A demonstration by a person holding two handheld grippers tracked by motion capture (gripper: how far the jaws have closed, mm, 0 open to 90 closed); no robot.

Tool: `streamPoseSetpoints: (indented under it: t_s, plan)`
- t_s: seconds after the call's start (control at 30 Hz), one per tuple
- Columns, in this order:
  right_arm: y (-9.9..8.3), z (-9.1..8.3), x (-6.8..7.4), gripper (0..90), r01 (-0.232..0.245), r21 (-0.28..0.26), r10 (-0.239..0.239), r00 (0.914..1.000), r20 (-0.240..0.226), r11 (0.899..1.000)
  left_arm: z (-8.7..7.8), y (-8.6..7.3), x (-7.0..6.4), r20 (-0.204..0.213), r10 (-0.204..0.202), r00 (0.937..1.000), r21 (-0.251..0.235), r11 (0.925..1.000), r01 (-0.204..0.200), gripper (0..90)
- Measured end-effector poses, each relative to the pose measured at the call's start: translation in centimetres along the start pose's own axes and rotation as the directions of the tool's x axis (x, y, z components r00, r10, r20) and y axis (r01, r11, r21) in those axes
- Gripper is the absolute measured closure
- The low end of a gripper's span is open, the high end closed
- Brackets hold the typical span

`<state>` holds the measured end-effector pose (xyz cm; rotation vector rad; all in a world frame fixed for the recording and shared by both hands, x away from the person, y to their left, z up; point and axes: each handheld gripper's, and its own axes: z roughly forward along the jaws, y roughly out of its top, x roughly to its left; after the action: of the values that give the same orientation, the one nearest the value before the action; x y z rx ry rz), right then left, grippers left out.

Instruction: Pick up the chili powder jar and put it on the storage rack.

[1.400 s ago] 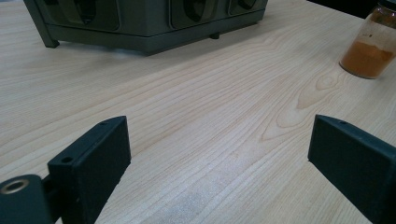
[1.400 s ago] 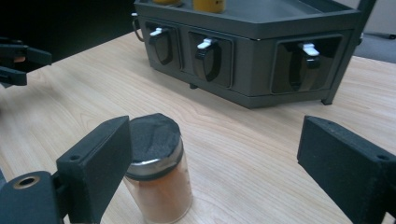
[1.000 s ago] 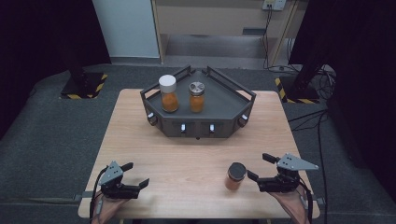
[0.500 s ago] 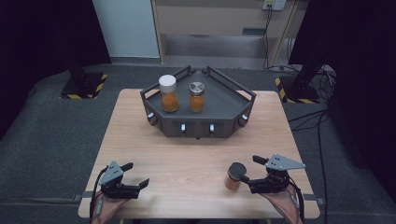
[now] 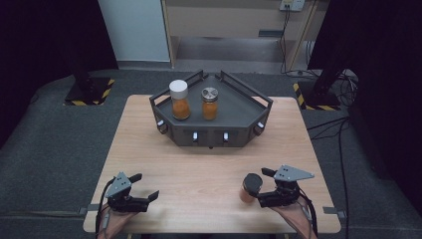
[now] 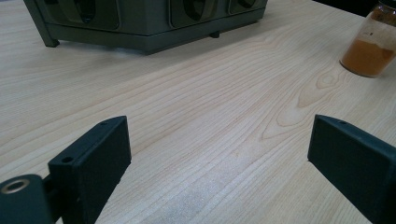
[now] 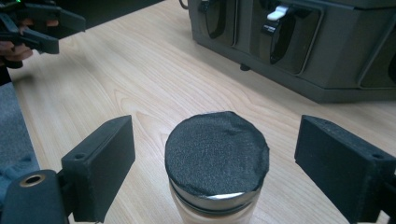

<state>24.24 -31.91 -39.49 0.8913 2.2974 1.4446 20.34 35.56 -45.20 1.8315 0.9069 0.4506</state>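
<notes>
high view: 2 jars (image 5: 180, 99) of orange powder

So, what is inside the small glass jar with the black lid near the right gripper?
The small glass jar with the black lid holds orange powder, seen from the left gripper view. In the right gripper view the lid covers the contents. The open right gripper flanks it.

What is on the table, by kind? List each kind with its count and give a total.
Jars of orange powder: 3, namely the white-lidded jar and the metal-lidded jar on the tray, and the black-lidded jar between the open jaws of the right gripper.
Trays: 1, the grey tray.
Total: 4.
</notes>
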Motion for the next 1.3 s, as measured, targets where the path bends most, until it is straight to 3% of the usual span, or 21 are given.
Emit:
streamPoseSetpoints:
  t_s: [0.67,0.93,1.13,1.3]
  plan:
    - [0.0,2.4,-0.4,18.9,-0.008,0.074,0.008,1.0000,-0.006,0.997,0.0,0.0,0.0,0.001,0.001,1.0000,0.002,1.0000,-0.001,5.3]
    - [-0.4,3.0,-0.5,22.7,-0.022,0.083,0.022,0.9997,-0.003,0.996,0.0,0.0,0.0,0.001,0.001,1.0000,0.002,1.0000,-0.001,5.3]
    - [-0.9,2.9,-0.5,31.9,-0.020,0.060,0.020,0.9998,-0.008,0.998,0.0,0.0,0.0,0.001,0.001,1.0000,0.002,1.0000,-0.001,5.3]
    - [-1.1,2.9,-0.1,32.8,-0.007,0.048,0.007,1.0000,0.006,0.999,0.0,0.0,0.0,0.002,0.002,1.0000,0.003,1.0000,-0.002,5.3]
